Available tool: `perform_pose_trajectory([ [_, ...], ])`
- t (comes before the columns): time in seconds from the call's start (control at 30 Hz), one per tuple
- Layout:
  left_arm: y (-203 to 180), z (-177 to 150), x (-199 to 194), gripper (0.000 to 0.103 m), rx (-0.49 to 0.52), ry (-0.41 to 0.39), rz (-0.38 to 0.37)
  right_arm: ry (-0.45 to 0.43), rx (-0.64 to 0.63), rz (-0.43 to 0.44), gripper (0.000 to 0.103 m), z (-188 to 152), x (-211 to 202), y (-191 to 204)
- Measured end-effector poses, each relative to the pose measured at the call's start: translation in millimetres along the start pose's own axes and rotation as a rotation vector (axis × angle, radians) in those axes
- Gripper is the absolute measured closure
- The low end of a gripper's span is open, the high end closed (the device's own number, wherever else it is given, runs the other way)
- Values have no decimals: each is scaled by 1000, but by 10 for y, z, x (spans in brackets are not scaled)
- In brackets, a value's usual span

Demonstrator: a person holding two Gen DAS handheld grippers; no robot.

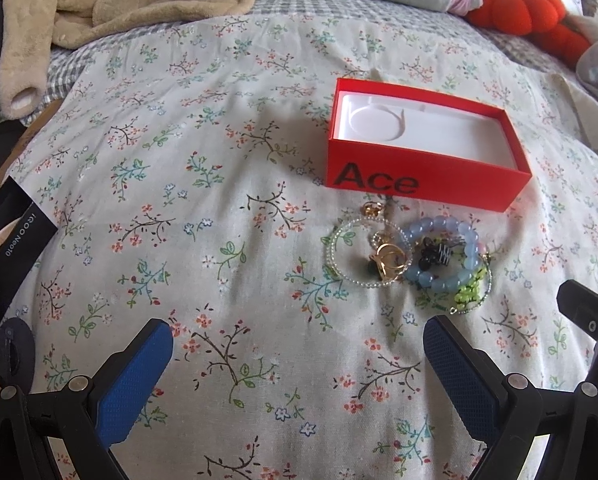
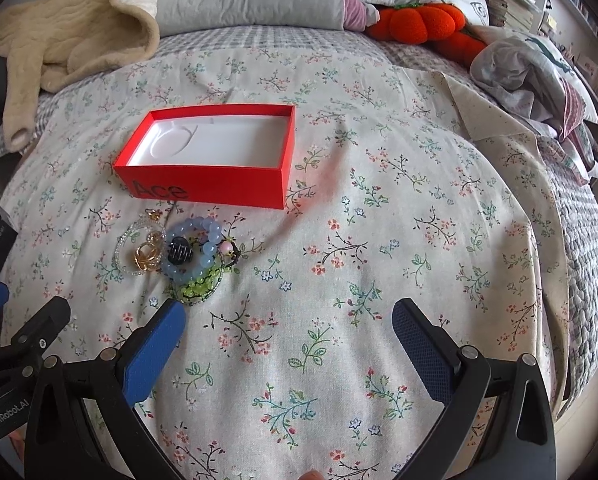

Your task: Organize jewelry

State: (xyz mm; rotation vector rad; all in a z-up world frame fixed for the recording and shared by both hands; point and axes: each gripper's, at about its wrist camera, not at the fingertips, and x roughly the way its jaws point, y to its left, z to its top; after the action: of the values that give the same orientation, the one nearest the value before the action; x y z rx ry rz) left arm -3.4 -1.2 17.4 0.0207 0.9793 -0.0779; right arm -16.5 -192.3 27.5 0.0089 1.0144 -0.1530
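The jewelry lies in a small heap on the bed, ahead of both claws and just in front of the red box (image 2: 207, 160), whose white tray is empty. Left to right: a thin clear bead loop (image 1: 347, 252), gold rings (image 1: 389, 266), a blue bead bracelet (image 1: 443, 252) around a black hair clip (image 1: 435, 256), and a green beaded piece (image 1: 473, 294). All look light, small and likely to tangle; the chunky blue beads offer the surest hold. The left claw (image 1: 299, 360) hovers wide open and empty. The right claw (image 2: 289, 332) is likewise spread and empty, its left finger (image 2: 155, 352) nearly at the green piece.
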Motion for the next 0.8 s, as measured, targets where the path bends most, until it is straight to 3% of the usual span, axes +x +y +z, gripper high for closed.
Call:
perform_pose_trajectory([
  [0.43,58,397,-86,0,53,53,-54,25,13,60,0,348,-181,56],
  [0.6,226,427,212,0,-36,79,-133,70,13,114,0,531,-11,111],
  [0.67,286,409,393,12,-81,141,-178,101,26,167,2,529,147,107],
  [0.8,356,469,614,22,-144,180,-301,206,90,334,37,524,485,51],
])
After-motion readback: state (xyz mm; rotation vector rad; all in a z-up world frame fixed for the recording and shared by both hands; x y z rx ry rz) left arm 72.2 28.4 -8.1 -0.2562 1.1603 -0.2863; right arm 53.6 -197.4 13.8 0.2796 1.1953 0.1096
